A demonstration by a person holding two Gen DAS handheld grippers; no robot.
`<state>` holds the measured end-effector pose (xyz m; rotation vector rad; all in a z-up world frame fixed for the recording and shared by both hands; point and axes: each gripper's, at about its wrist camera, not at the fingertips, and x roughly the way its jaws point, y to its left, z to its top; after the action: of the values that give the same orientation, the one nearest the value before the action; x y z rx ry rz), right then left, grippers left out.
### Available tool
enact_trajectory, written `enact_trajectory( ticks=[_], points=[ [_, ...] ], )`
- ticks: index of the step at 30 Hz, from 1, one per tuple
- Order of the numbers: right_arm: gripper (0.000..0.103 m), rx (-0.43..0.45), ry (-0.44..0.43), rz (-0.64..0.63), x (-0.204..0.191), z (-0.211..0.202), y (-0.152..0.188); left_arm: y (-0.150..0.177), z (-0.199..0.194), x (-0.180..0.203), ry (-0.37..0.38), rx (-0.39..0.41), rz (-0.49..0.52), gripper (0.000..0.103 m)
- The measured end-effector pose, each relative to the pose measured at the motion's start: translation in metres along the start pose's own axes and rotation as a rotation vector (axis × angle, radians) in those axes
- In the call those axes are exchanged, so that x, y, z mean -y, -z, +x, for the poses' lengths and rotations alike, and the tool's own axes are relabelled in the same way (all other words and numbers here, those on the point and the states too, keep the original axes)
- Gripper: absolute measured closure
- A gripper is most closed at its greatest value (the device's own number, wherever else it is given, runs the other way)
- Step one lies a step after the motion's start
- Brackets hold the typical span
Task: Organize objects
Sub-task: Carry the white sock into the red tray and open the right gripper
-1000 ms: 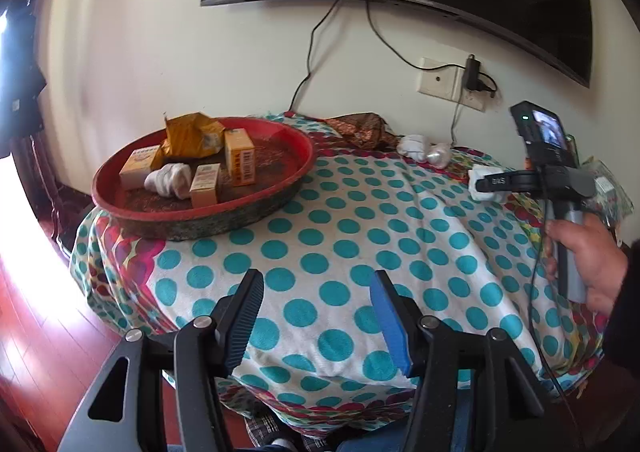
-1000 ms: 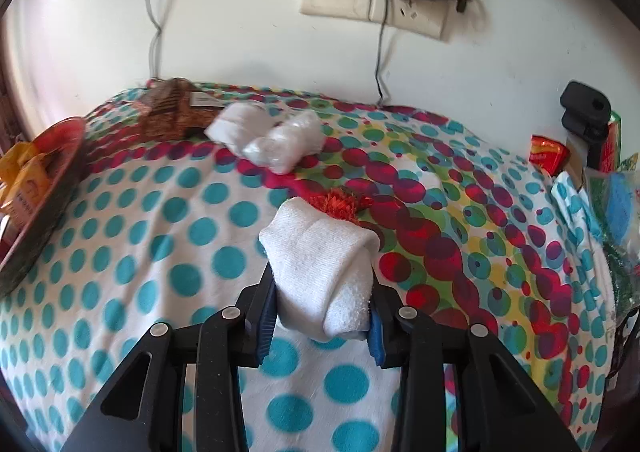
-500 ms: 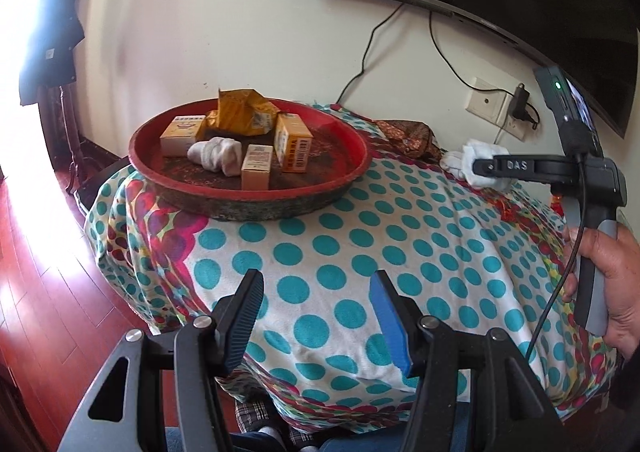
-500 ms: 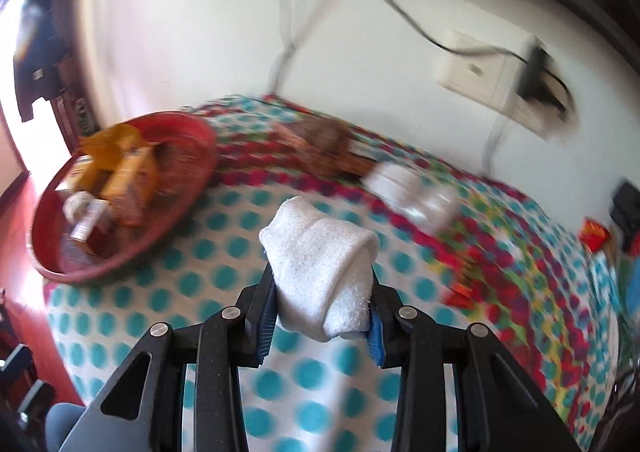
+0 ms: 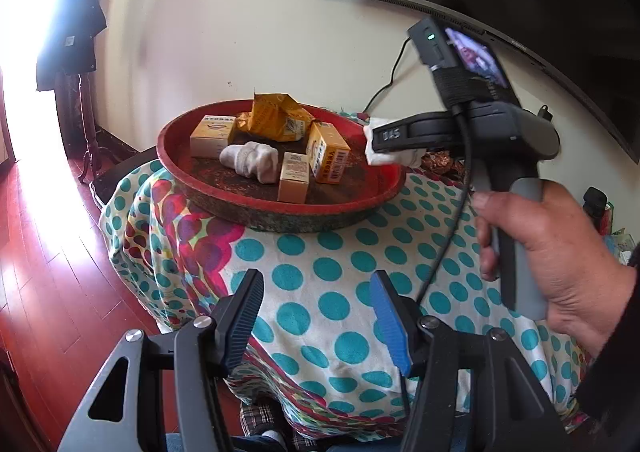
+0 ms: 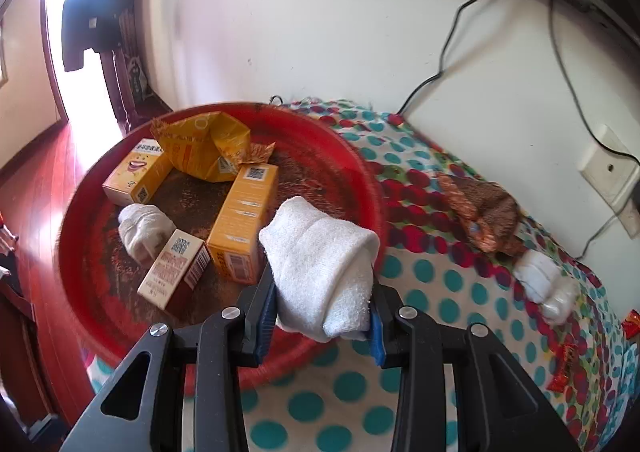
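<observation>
Swung from mid-table, the right gripper (image 6: 322,302) pinched a rolled white sock (image 6: 320,264) over the red tray (image 6: 360,171); release came next. The left gripper (image 5: 316,316) stayed spread, lower center.

Seeing soft white terry cloth on the rolled sock (image 6: 320,264) clamped between my right gripper (image 6: 320,322) jaws, nap fuzzy and matt. Jaw pads are ribbed blue rubbery material; frames are matt black plastic with bright metal screw heads. Left gripper (image 5: 316,316) is the same build, pads ribbed, nothing between them. Ahead of the right jaws the red tray (image 6: 360,171) looks like worn lacquer: rim smooth, floor scuffed rough and brown. In it: matt printed cardboard boxes (image 6: 244,219), a crinkled glossy yellow foil bag (image 6: 204,151), another knit white sock (image 6: 142,230). Under both jaws, a matt printed polka-dot cloth (image 5: 332,304). Left of the left jaws, glossy red wood floor (image 5: 44,272).
</observation>
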<state>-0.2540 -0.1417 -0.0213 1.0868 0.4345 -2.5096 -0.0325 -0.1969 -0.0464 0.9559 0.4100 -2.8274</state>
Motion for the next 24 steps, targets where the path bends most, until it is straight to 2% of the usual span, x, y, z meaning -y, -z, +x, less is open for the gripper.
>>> enact_trajectory(
  ticks=[11, 21, 24],
  points=[
    [0.068, -0.036, -0.016, -0.025, -0.02, 0.028, -0.001, -0.003, 0.004, -0.009, 0.01, -0.013, -0.038, 0.046],
    [0.068, -0.049, -0.09, -0.078, -0.055, 0.04, -0.003, -0.004, 0.004, -0.016, -0.002, -0.006, -0.068, 0.046],
    [0.067, -0.058, -0.092, -0.046, -0.049, 0.045, 0.0, -0.004, 0.004, -0.016, -0.009, -0.003, -0.065, 0.046]
  ],
)
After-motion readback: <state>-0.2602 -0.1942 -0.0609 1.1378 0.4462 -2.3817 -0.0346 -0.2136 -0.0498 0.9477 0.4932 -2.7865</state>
